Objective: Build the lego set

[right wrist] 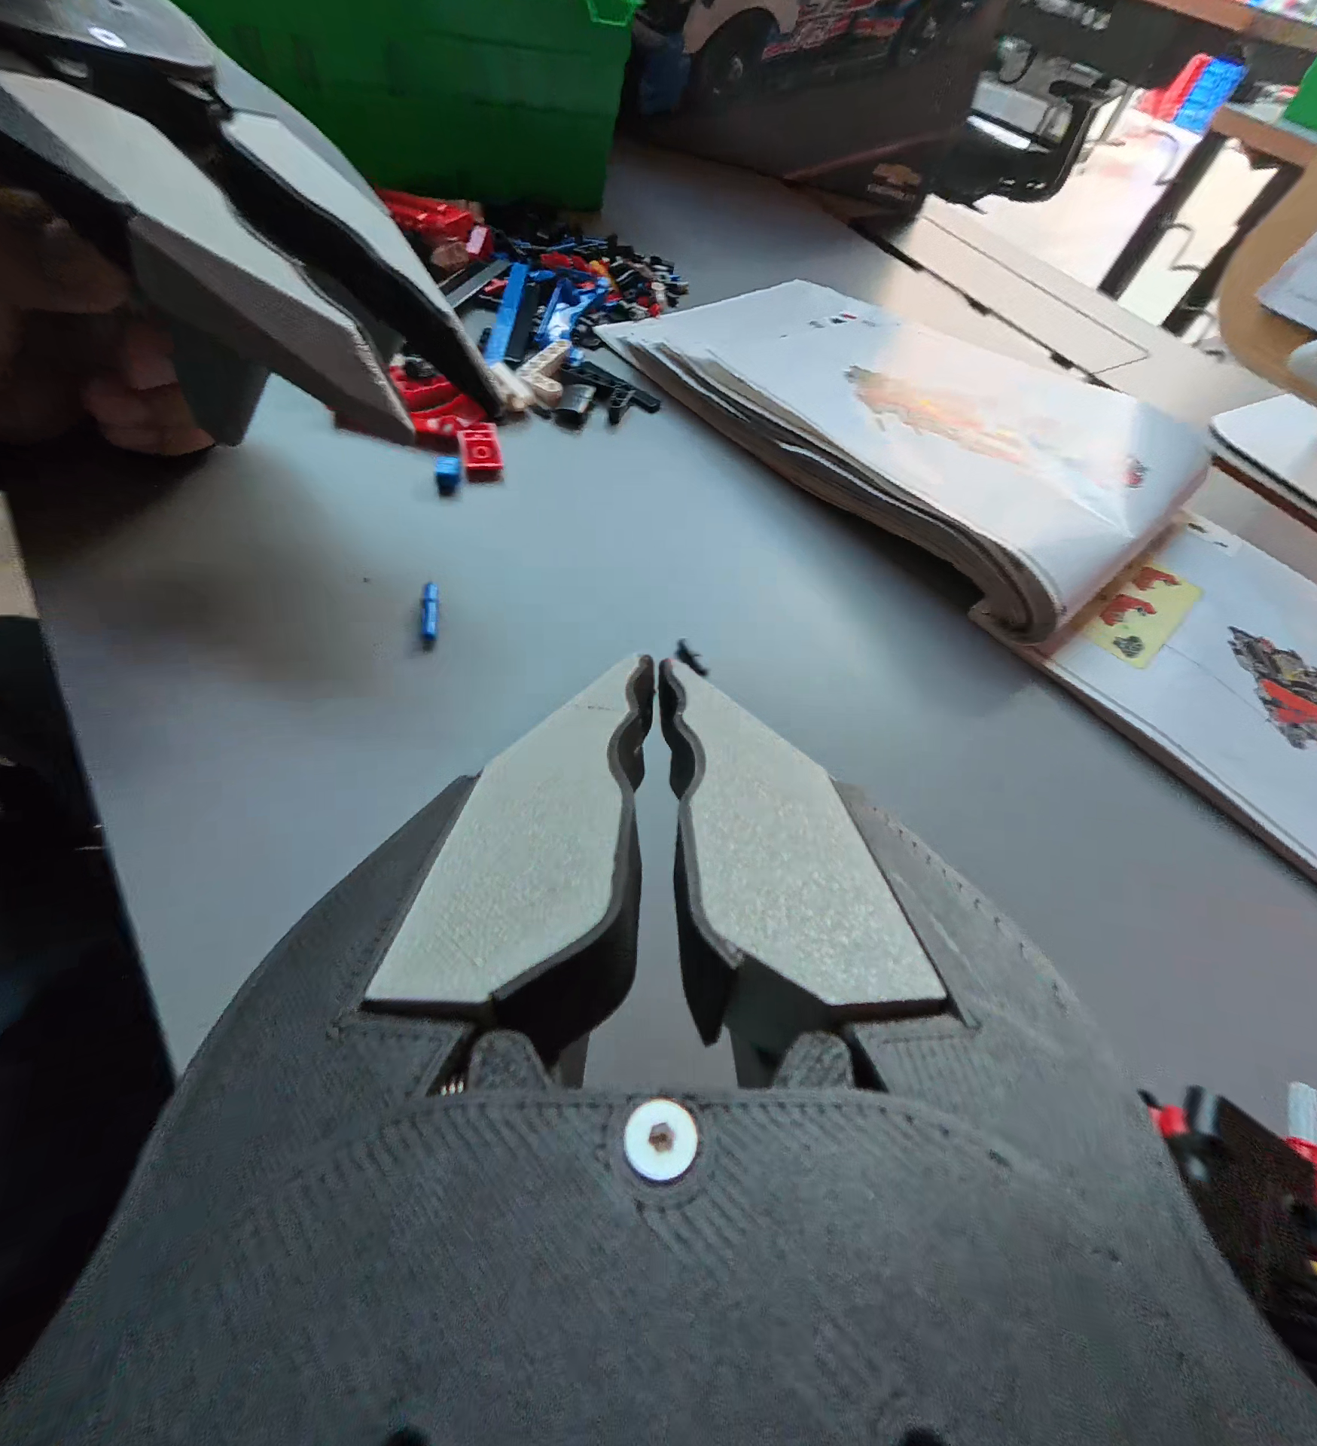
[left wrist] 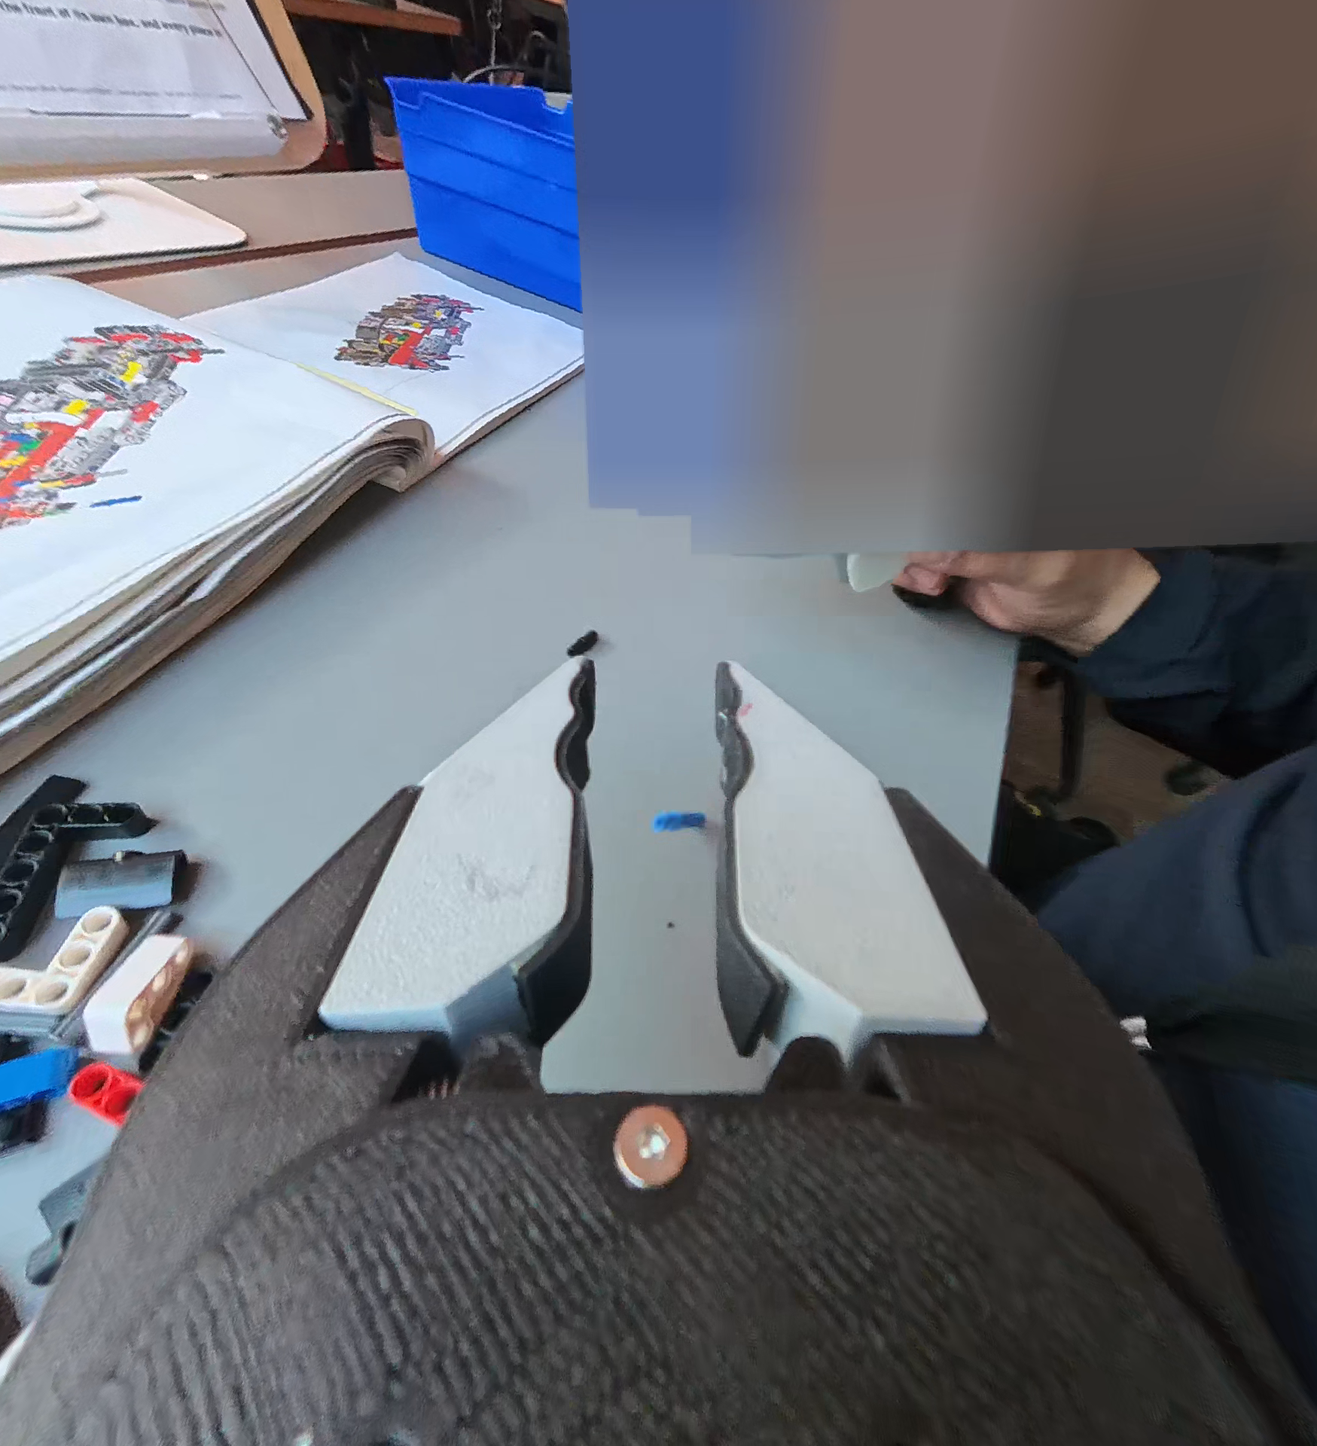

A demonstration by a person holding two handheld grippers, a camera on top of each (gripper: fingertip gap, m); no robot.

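My left gripper (left wrist: 655, 669) is open and hangs above the grey table (left wrist: 483, 626). A small blue pin (left wrist: 678, 821) shows between its fingers, lower down, and touches neither pad. In the right wrist view the blue pin (right wrist: 428, 614) lies loose on the table, below and in front of the raised left gripper (right wrist: 451, 415). A small black pin (left wrist: 583, 643) lies on the table just past the left fingertip. My right gripper (right wrist: 655, 665) is shut, low over the table. The black pin (right wrist: 692, 657) lies just beyond its right fingertip, outside the pads.
An open instruction book (left wrist: 131, 438) (right wrist: 952, 438) lies on the table. Loose bricks (left wrist: 52, 939) (right wrist: 561, 313) are piled by the left gripper. A blue bin (left wrist: 491, 180) and a green bin (right wrist: 420, 86) stand behind. The table edge (left wrist: 1003, 743) is at the right. A part-built model (right wrist: 1265, 1221) sits near the right gripper.
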